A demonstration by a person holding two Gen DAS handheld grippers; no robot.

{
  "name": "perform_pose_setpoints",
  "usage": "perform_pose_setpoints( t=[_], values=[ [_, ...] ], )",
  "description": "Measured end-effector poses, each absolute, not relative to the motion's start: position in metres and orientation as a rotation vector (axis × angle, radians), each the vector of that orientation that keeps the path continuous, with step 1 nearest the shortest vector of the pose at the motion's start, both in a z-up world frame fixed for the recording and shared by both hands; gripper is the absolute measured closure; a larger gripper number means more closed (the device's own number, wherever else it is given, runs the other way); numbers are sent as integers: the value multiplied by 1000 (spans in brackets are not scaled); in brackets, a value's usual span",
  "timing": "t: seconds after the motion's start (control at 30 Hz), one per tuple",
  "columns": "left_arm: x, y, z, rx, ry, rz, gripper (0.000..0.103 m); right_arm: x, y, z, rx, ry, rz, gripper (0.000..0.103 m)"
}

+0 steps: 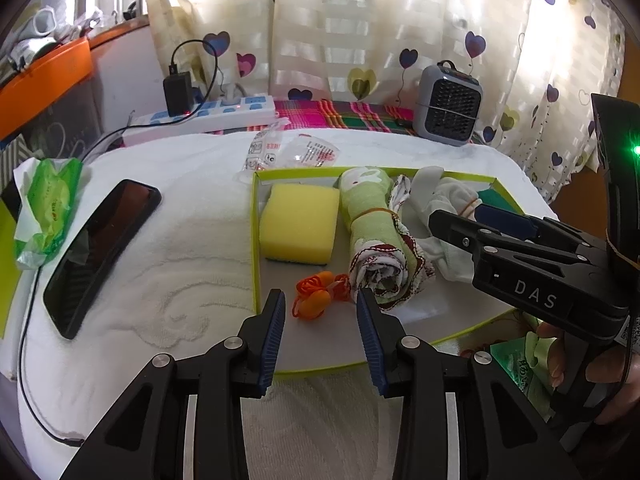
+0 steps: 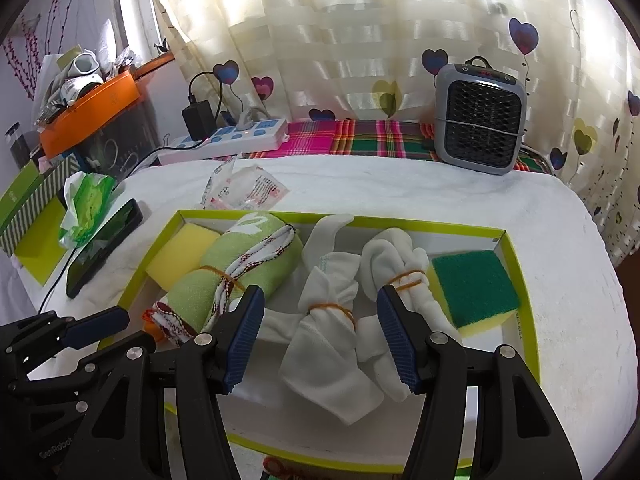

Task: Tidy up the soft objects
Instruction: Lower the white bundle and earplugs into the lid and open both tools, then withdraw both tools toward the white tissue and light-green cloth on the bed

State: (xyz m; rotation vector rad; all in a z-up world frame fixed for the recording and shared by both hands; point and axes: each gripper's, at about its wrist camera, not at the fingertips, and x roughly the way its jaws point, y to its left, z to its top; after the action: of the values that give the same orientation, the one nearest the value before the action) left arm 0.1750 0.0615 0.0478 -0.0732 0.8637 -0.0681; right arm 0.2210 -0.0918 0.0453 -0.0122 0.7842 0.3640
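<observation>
A shallow box with a lime-green rim (image 1: 254, 240) (image 2: 516, 264) lies on a white towel. It holds a yellow sponge (image 1: 298, 226) (image 2: 178, 254), a rolled green cloth (image 1: 372, 236) (image 2: 224, 268) bound with a rubber band, two banded white sock bundles (image 2: 328, 320) (image 2: 400, 280), a green-topped sponge (image 2: 472, 286) and an orange cord item (image 1: 316, 294). My left gripper (image 1: 320, 300) is open and empty above the orange item. My right gripper (image 2: 320, 300) is open and empty, its fingers on either side of the sock bundles; it also shows in the left wrist view (image 1: 460, 220).
A black phone (image 1: 100, 254) (image 2: 106, 246) and a green tissue pack (image 1: 48, 204) (image 2: 86, 204) lie left of the box. Plastic wrappers (image 1: 288, 154) (image 2: 244, 192) lie behind it. A power strip (image 1: 208, 116) and a grey heater (image 1: 448, 106) (image 2: 480, 114) stand by the curtain.
</observation>
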Motion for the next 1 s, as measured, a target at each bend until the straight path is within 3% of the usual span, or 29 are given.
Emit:
perform_pose_setpoints(
  t=[1.0],
  values=[
    [129,47,67,-109,812,-130,64,155,-135,57,32,733,303,43]
  ],
)
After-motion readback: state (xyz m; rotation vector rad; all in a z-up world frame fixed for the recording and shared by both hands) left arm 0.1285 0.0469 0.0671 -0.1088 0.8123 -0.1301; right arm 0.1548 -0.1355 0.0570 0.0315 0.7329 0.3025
